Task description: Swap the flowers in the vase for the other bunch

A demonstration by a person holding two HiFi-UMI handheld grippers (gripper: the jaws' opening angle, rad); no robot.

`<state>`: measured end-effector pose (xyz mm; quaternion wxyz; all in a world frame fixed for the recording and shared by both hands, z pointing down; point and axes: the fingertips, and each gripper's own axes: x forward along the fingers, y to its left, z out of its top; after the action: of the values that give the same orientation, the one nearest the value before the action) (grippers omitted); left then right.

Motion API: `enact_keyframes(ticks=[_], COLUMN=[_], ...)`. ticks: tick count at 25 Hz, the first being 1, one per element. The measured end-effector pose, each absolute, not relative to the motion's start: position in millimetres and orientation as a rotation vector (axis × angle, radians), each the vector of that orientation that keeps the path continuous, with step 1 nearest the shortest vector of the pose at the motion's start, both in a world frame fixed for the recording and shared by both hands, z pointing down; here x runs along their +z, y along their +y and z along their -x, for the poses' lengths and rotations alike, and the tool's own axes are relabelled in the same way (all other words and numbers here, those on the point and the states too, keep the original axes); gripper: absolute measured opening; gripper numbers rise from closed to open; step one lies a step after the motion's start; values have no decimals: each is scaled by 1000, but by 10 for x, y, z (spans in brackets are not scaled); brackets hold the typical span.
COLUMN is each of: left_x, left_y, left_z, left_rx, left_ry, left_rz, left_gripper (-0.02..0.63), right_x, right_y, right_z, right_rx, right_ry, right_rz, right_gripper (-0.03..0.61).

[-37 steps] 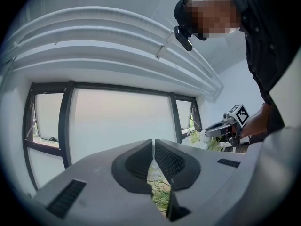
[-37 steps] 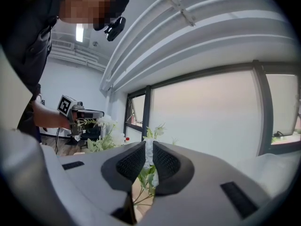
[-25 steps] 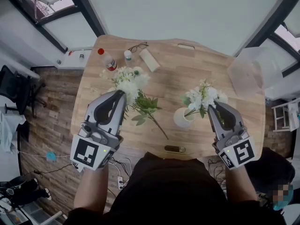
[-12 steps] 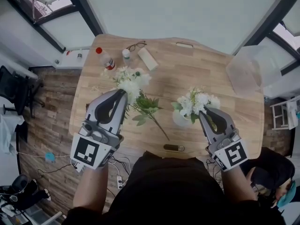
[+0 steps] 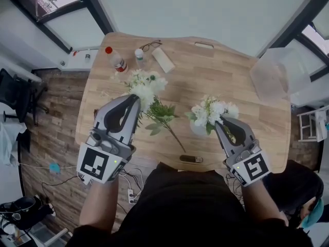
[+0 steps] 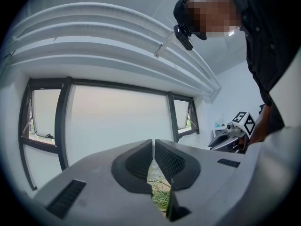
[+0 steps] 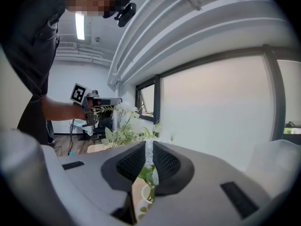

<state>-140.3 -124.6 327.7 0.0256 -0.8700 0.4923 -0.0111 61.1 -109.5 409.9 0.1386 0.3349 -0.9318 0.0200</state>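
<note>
A white vase (image 5: 197, 129) stands on the wooden table (image 5: 247, 107) with a bunch of white flowers (image 5: 209, 110) in it. My right gripper (image 5: 222, 120) reaches into that bunch from the right. Its jaws are shut in the right gripper view (image 7: 148, 147), with a white strip pinched between the pads and leaves and the vase (image 7: 141, 192) below. My left gripper (image 5: 135, 99) is shut at the other bunch (image 5: 145, 88), whose stems trail toward the table's front. That bunch (image 7: 120, 119) hangs above the table at the left gripper (image 7: 91, 105).
At the table's far left are a red-capped bottle (image 5: 116, 64), a small bottle (image 5: 139, 57), glasses (image 5: 151, 46) and a white box (image 5: 163, 62). A dark flat object (image 5: 191, 159) lies at the front edge. A clear plastic bin (image 5: 272, 76) sits on the right.
My right gripper has moved left and down toward the vase, and the flowers there have shifted left with it to stand more over the vase. The left gripper and its bunch have stayed put.
</note>
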Motion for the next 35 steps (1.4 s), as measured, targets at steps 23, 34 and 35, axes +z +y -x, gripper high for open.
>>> enact_keyframes(ticks=[23,34,35], left_x=[3337,3171,3191], left_y=[-1229,-1243,-1245], left_z=[1331,1306,1320], left_rx=[-40,29,12], left_ry=[1465,1423,1439], left_rz=[2727,2693,2692], left_gripper=[20,20,20], right_x=[4380,4420,4397], right_y=[-901,-791,-779], right_z=[-382,-349,-339], right_rx=[135,212,217], right_ry=[-2702,-2728,-2743], right_rz=[-852,-710,-697], right_gripper=[63,93,98])
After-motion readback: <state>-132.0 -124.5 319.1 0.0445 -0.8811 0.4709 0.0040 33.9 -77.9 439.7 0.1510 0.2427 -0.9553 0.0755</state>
